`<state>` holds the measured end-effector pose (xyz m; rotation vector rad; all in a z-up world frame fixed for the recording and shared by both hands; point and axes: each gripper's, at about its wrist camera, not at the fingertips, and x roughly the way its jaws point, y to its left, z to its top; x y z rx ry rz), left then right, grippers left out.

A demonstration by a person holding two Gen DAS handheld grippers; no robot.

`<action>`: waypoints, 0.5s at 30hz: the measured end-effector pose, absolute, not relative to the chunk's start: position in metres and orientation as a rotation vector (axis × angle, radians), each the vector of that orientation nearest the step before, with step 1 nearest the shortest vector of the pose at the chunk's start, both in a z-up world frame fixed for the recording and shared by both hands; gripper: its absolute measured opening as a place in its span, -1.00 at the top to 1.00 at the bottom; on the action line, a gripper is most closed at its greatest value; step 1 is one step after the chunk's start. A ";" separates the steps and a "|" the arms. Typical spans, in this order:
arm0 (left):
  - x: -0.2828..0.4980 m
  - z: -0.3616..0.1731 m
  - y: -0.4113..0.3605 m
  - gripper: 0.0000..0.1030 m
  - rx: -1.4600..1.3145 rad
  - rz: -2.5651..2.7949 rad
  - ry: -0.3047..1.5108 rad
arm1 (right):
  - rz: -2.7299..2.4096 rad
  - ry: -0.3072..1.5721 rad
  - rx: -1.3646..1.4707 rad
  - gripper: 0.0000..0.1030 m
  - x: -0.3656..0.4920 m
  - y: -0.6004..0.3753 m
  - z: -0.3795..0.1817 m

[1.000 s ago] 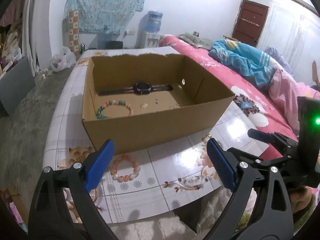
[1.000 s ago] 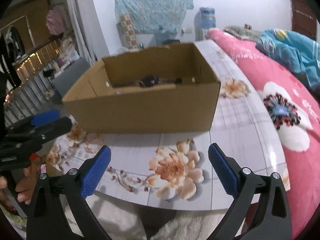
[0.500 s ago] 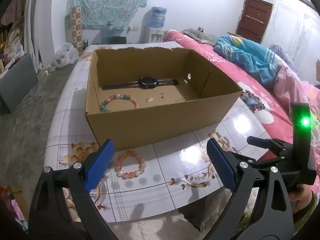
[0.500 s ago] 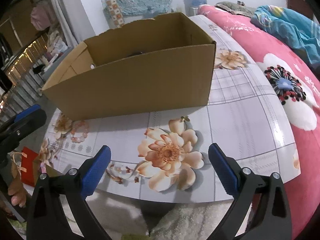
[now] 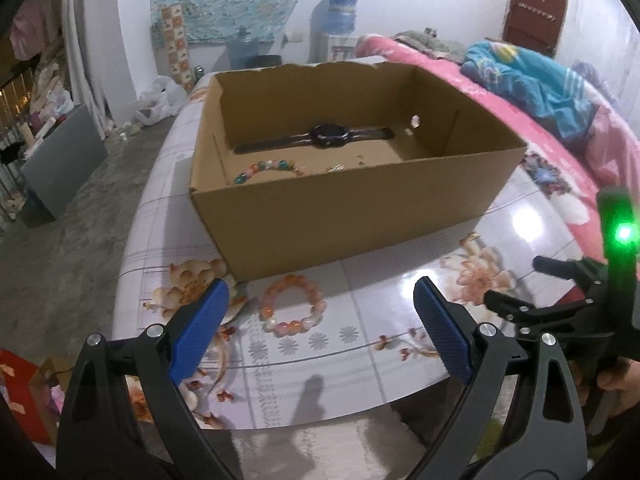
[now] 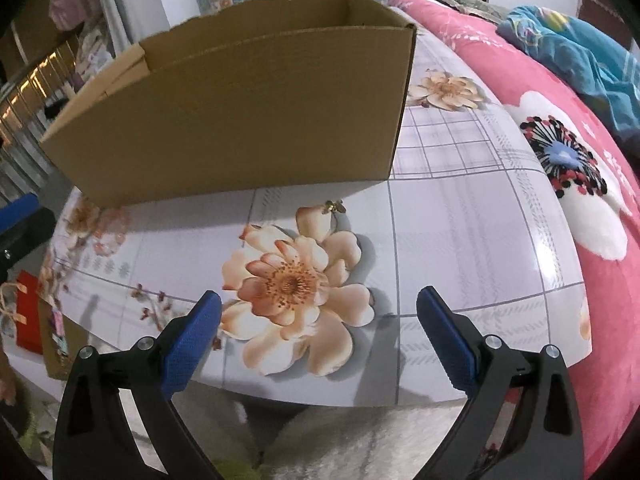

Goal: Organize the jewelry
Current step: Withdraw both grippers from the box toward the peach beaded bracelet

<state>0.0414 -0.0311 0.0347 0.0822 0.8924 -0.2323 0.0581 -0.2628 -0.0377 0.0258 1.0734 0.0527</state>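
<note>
Peach beads form the bracelet (image 5: 291, 306) lying loose on the table (image 5: 400, 320) near its front-left corner, just before the cardboard box (image 5: 344, 216). The left gripper (image 5: 320, 322) hangs above it, jaws wide apart and empty. Judging by this, it should lower straddling one side of the ring and pinch the beads; the right gripper (image 6: 318, 328), equally spread, waits empty over the table's front edge.

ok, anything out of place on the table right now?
Yes: one pink bead bracelet lies on the table just outside the cardboard box, while the watch and another bracelet are inside. Also a small gold piece sits loose by the box's front.
</note>
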 end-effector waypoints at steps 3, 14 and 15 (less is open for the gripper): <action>0.042 0.031 -0.030 -0.74 0.101 -0.219 0.904 | 0.049 1.088 0.014 -0.85 0.061 -0.260 -0.043; 0.049 0.022 -0.019 -0.74 0.103 -0.175 0.928 | 0.036 1.099 -0.045 -0.87 0.066 -0.250 -0.055; 0.050 0.022 -0.018 -0.74 0.105 -0.172 0.929 | 0.036 1.098 -0.042 -0.87 0.066 -0.250 -0.055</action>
